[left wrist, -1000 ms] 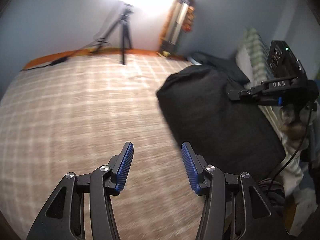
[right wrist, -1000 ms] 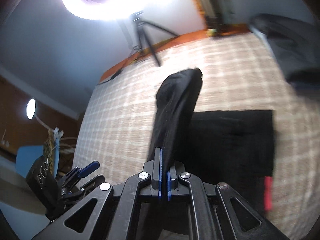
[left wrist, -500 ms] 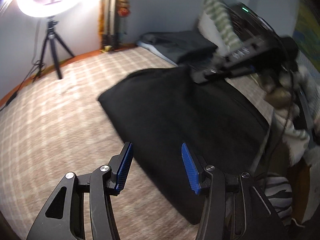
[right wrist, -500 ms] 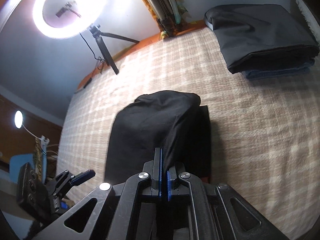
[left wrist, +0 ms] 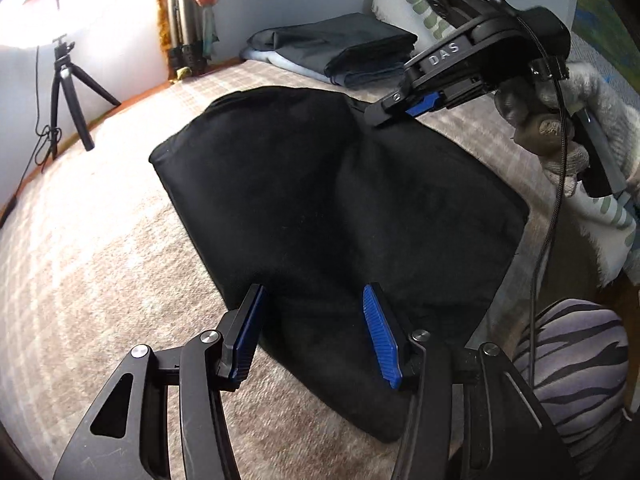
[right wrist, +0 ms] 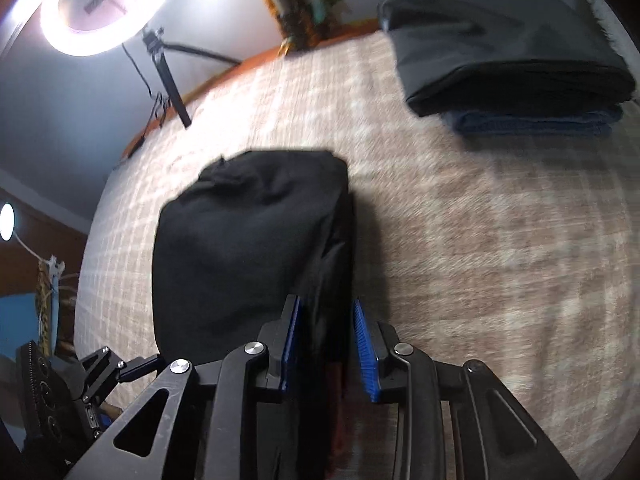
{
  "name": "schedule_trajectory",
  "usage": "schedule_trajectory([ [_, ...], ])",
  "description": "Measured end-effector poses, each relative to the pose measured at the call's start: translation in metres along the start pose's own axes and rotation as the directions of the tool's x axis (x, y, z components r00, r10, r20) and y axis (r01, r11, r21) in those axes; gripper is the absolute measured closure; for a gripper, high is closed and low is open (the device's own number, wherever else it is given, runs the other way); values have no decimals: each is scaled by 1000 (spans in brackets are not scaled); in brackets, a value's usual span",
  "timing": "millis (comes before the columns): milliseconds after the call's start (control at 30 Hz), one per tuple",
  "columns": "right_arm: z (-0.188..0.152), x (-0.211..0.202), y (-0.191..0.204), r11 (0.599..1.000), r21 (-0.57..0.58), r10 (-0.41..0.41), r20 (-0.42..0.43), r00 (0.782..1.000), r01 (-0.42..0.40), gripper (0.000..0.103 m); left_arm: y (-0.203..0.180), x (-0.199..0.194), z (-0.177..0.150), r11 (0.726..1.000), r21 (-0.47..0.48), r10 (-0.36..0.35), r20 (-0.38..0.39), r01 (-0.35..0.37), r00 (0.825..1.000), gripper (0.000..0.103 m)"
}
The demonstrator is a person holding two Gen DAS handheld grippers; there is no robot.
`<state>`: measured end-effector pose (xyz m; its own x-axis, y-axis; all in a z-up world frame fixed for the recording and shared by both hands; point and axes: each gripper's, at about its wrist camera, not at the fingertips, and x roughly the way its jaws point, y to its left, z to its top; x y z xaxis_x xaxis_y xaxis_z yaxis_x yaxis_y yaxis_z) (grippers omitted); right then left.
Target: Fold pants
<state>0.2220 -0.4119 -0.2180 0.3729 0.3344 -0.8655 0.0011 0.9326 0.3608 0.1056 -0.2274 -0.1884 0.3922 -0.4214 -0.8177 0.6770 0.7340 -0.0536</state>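
Black linkage fingers with ribbed blue pads, silver screws, grey knit glove, possibly zebra-striped trousers

Left wrist view: close above the near edge of the beige checked bed, angled down toward its far edge.
Right wrist view: steeply down, equally near.
Shared: folded black fabric pants, grey folded clothes stack.
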Motion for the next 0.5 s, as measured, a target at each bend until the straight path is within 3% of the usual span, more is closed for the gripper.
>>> schedule_trajectory([
  [200,6,-30,18,994,-108,40,110,993,-28,67,12,-29,3,999,-18,31,77,-29,997,54],
  [333,3,-30,40,978,-202,70,86,994,-52,67,3,-32,-2,1000,-11,1,82,0,997,54],
  [500,-24,-16,53,954,-292,62,-16,998,-64,67,-25,-22,-15,996,71,-48,56,44,997,54],
])
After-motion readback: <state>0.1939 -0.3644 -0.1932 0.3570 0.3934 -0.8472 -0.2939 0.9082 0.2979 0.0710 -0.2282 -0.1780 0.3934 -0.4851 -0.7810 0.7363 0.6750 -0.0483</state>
